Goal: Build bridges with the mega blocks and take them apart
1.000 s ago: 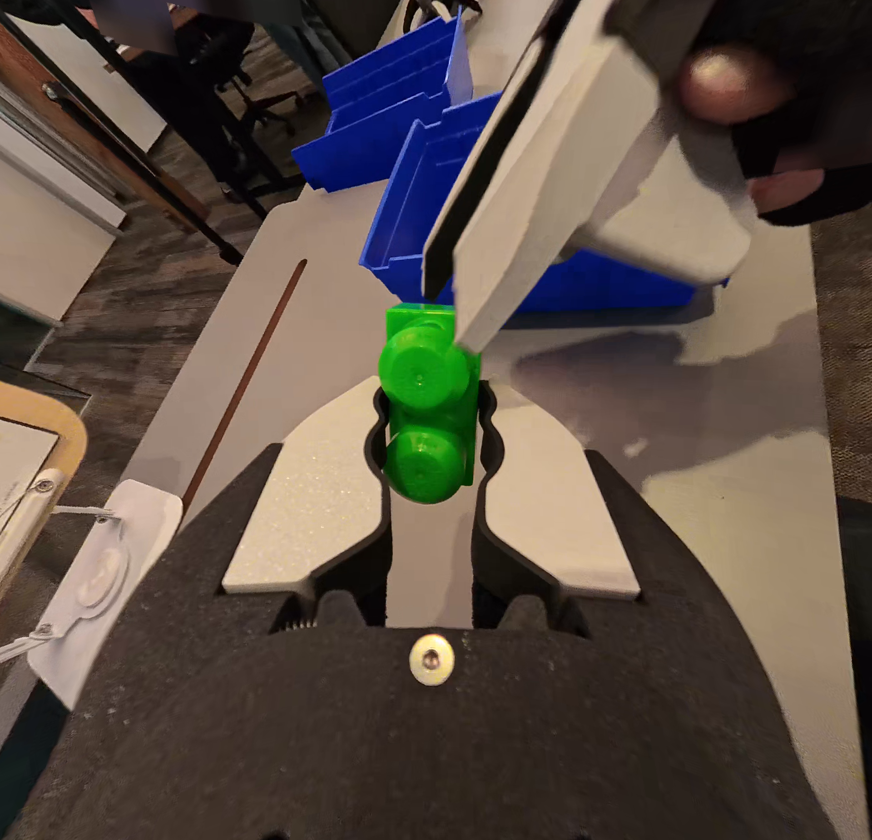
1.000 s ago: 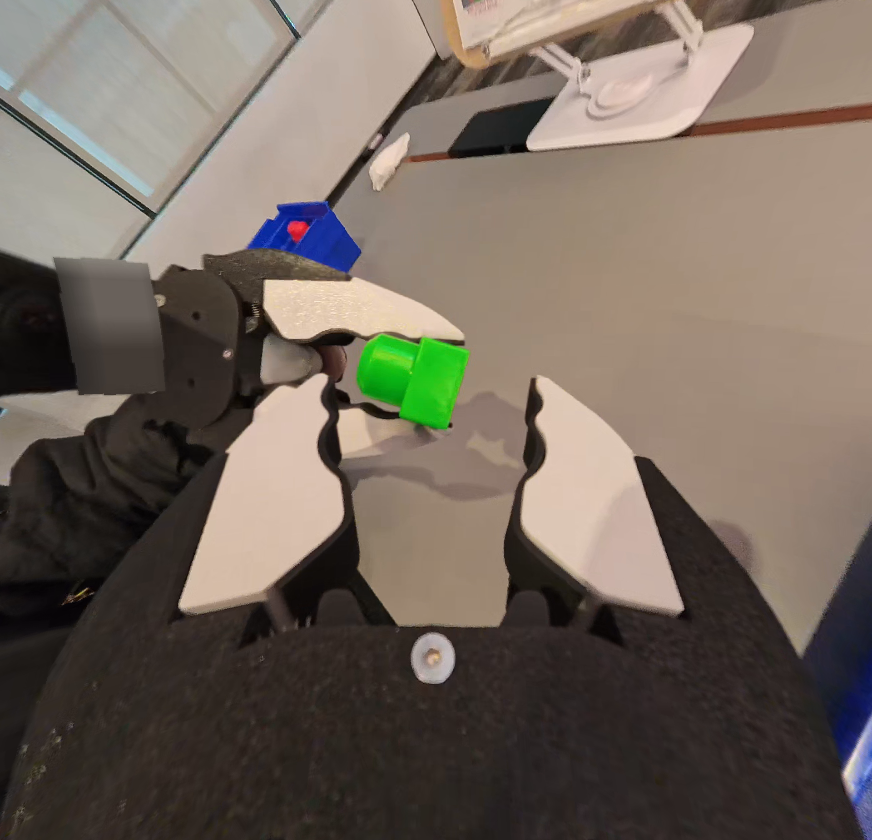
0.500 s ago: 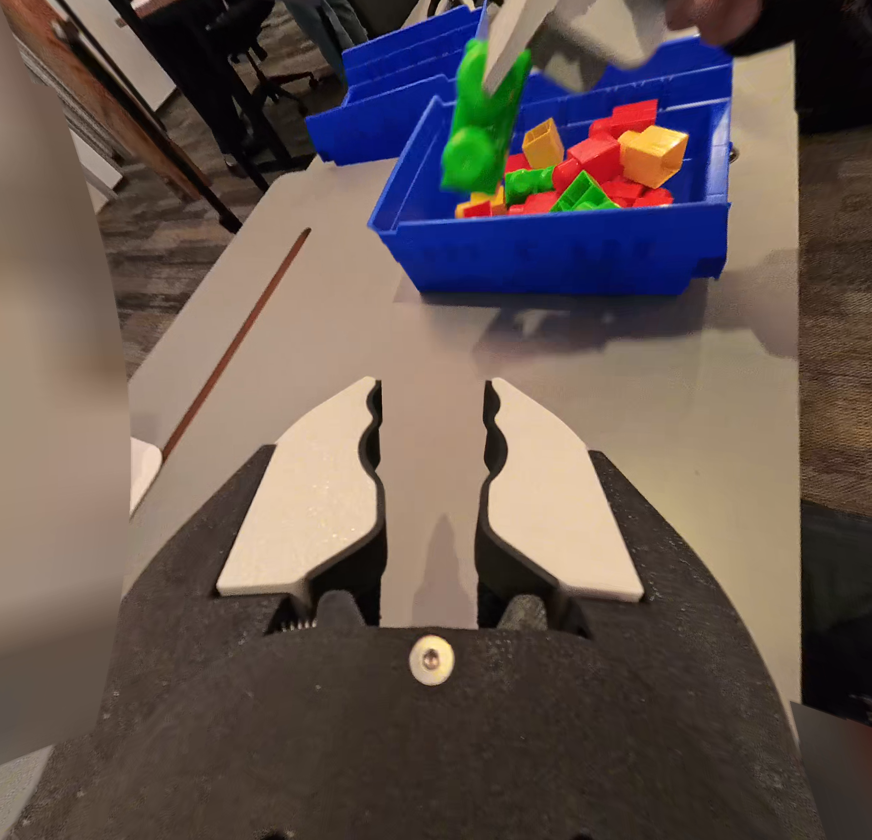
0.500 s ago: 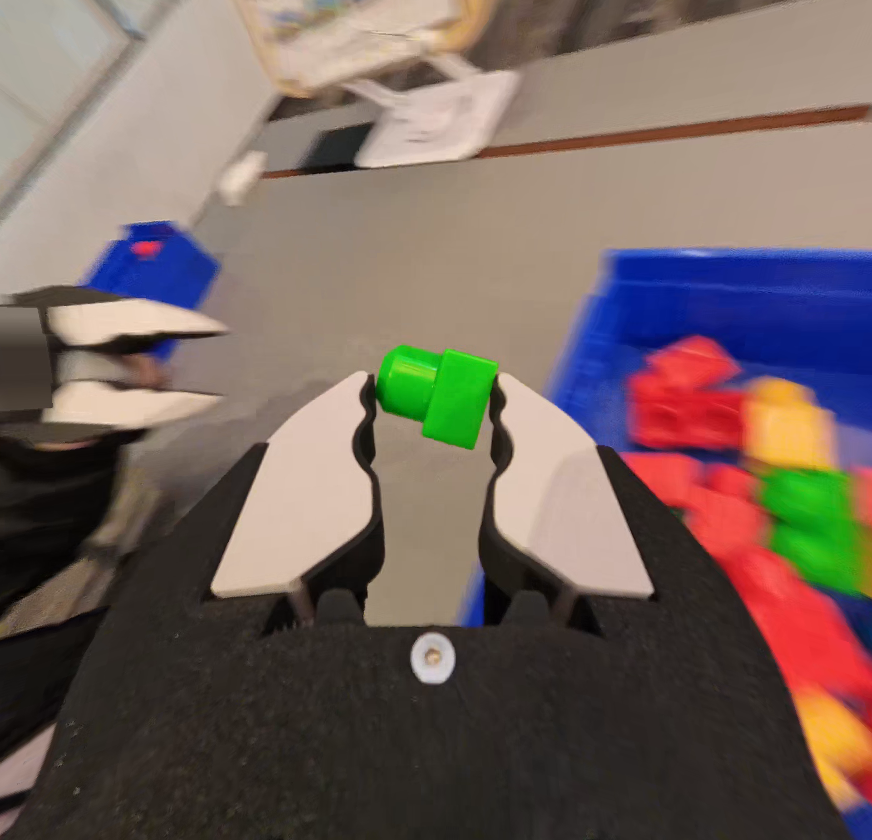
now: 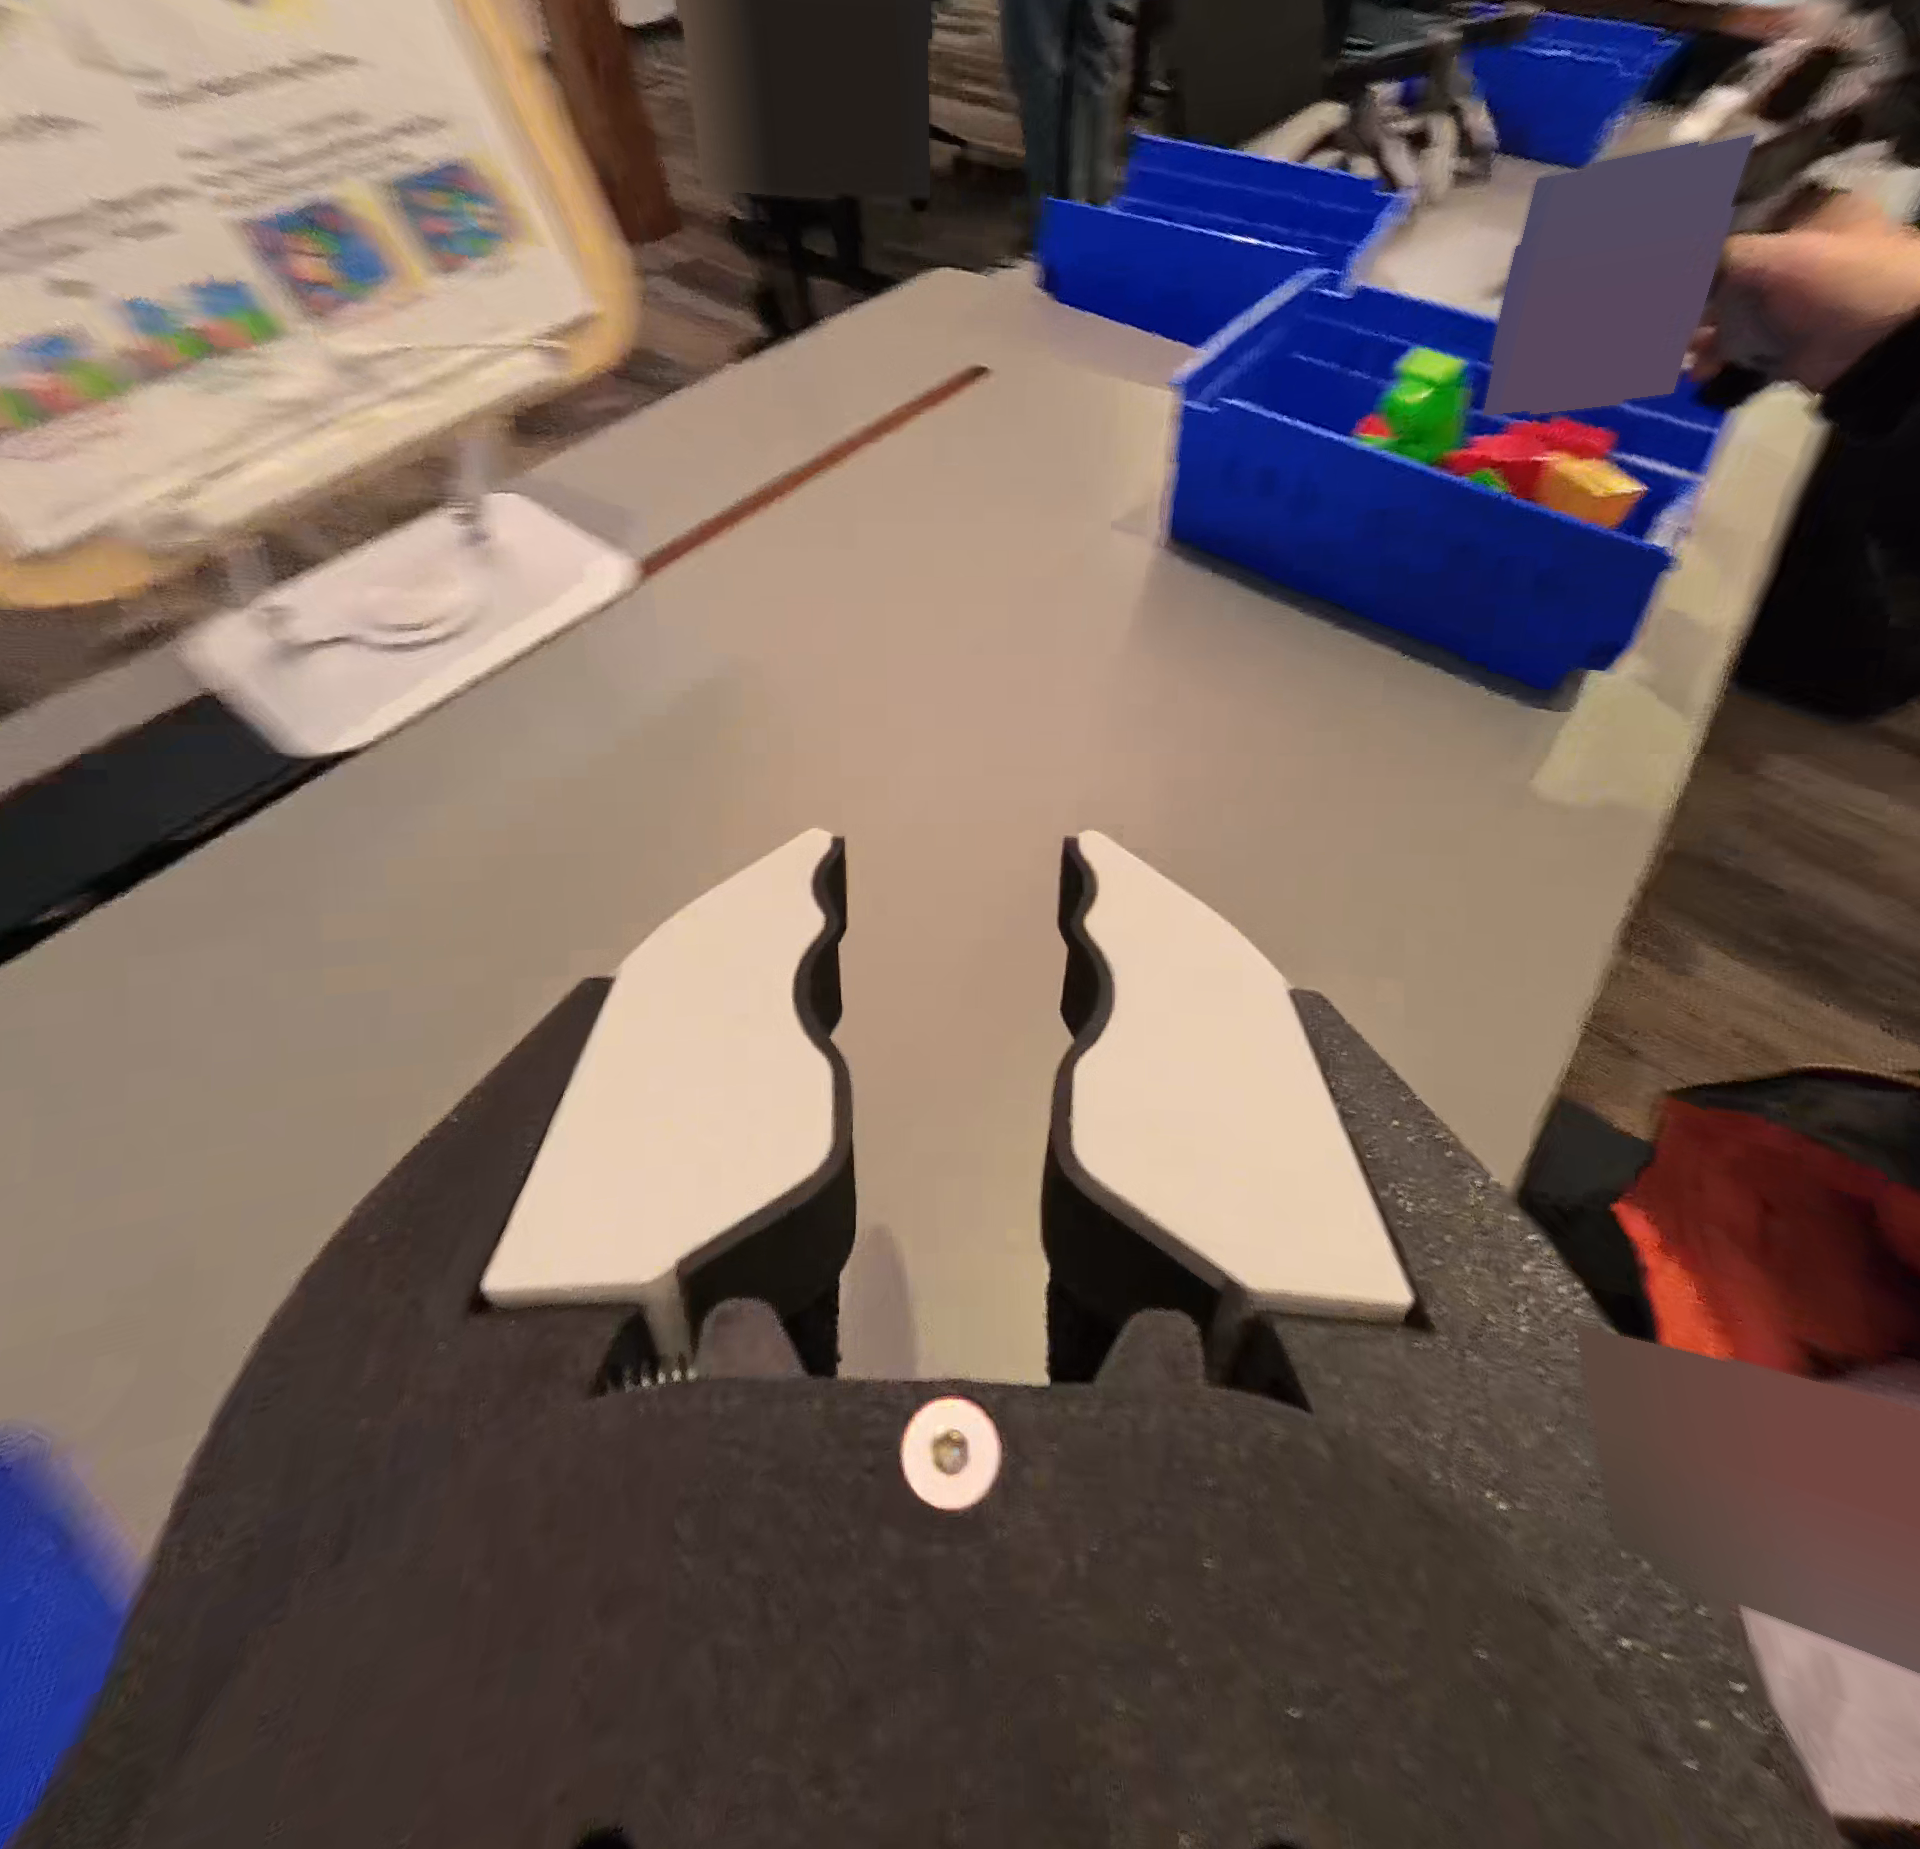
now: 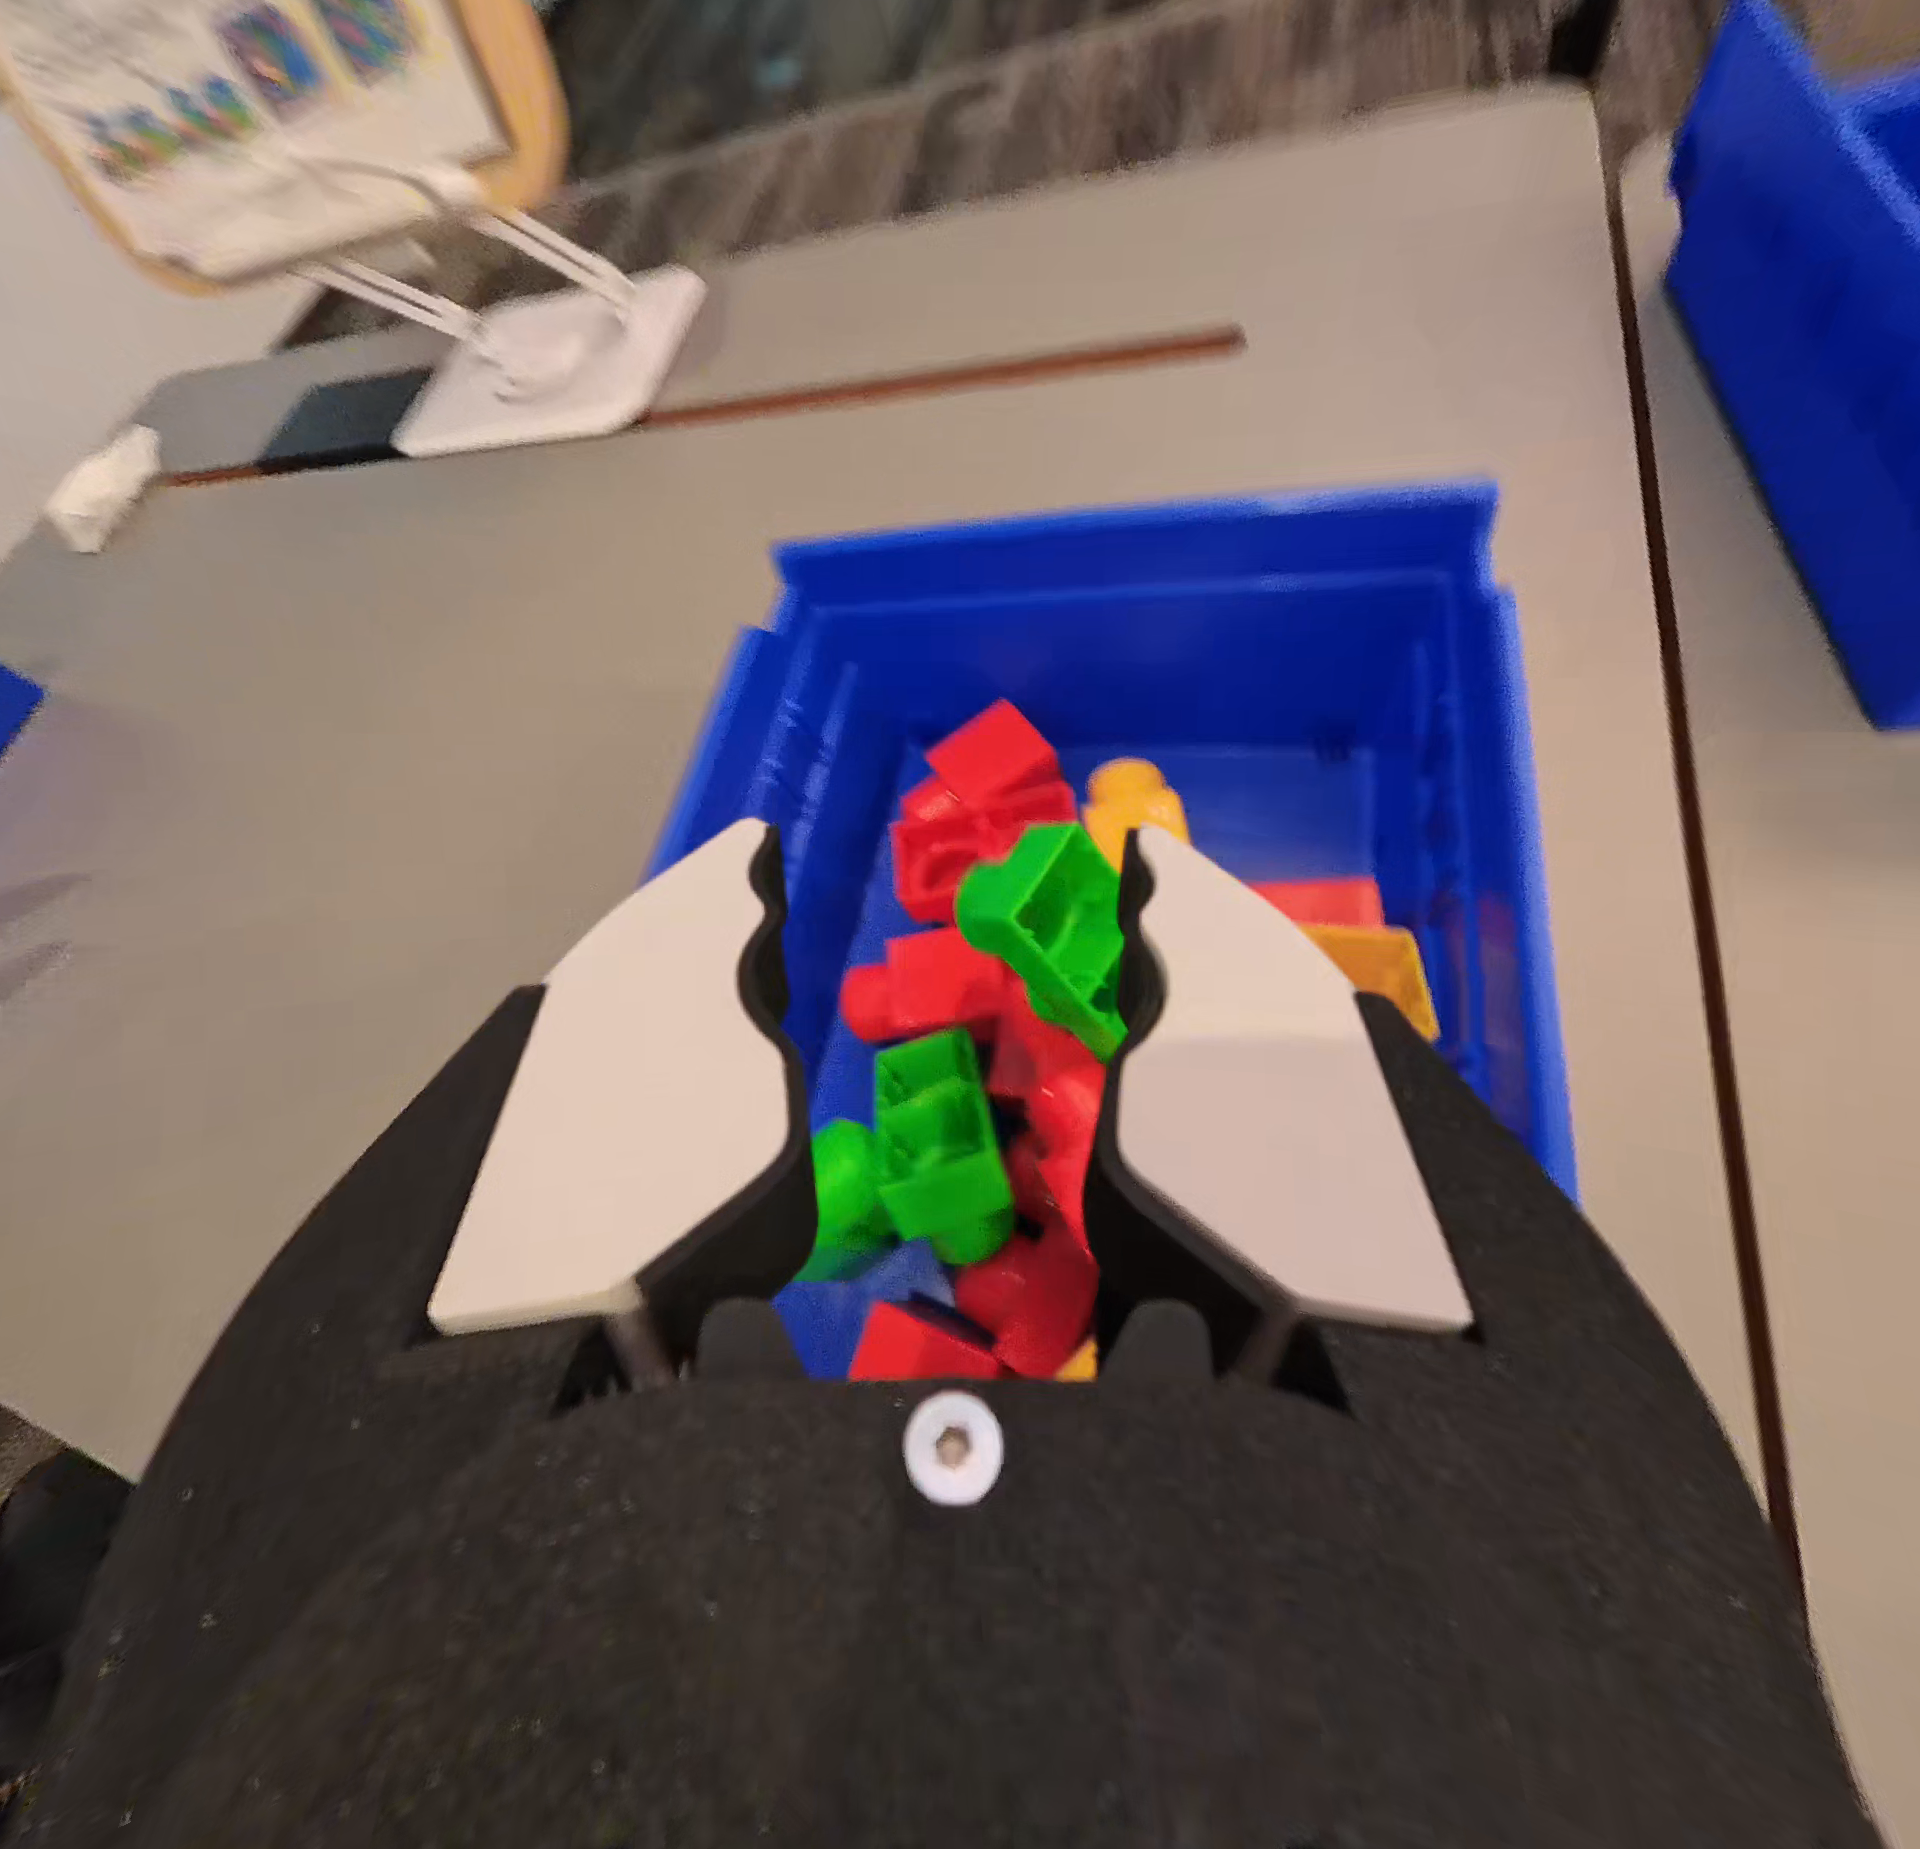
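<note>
My left gripper (image 5: 954,849) is open and empty over the bare grey table (image 5: 831,719). My right gripper (image 6: 951,838) hovers over the blue bin (image 6: 1143,532), its jaws apart. A green block (image 6: 1049,926) sits tilted between them, against the right finger, above the pile. The bin holds several red, green and orange mega blocks (image 6: 987,999). In the left wrist view the bin (image 5: 1403,542) stands far right, with the green block (image 5: 1423,407) above the pile. The right gripper is hidden there behind a blurred patch.
A document stand with a printed sheet (image 5: 260,241) and white base (image 5: 416,615) stands at the far left; the right wrist view shows it too (image 6: 281,85). More blue bins (image 5: 1195,230) sit behind. The table edge runs on the right, with an orange bag (image 5: 1766,1228) below. Tip to tip, the grippers are about 55 cm apart.
The green block passed from my left gripper to my right one, which carried it over the bin and opened. My left gripper pulled back, empty, and swung left.
</note>
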A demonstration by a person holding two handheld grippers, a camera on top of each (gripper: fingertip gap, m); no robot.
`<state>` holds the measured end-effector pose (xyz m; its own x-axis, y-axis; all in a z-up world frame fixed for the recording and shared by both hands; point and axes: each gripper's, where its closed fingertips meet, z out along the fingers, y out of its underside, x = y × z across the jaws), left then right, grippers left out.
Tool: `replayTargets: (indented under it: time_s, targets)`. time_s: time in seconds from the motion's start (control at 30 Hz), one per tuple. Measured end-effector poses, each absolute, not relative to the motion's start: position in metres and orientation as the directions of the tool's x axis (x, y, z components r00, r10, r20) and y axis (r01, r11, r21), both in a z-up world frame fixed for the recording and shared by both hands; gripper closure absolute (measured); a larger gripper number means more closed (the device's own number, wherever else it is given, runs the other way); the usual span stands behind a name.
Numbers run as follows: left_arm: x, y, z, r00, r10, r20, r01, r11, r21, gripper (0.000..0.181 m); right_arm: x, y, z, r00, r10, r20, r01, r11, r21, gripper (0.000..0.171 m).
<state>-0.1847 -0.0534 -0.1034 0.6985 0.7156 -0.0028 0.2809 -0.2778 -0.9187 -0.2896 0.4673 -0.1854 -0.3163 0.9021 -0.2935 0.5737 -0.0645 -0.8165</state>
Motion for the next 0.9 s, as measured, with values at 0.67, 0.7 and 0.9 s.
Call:
replayTargets:
  time_s: [0.67, 0.7, 0.9]
  targets:
    - [-0.253, -0.424, -0.201, 0.595, 0.576, -0.560, 0.414, -0.817, -0.401, 0.132, -0.228, 0.266, -0.116, -0.720, 0.643, -0.263, 0.343, -0.001, -0.939, 0.116]
    - [-0.259, -0.427, -0.209, 0.625, 0.552, -0.553, 0.410, -0.834, -0.370, 0.133, -0.225, 0.262, -0.117, -0.719, 0.640, -0.271, 0.350, -0.002, -0.937, 0.116]
    - [-0.286, -0.447, -0.243, 0.730, 0.463, -0.503, 0.367, -0.886, -0.283, 0.131, -0.222, 0.255, -0.118, -0.685, 0.661, -0.305, 0.390, -0.021, -0.921, 0.118]
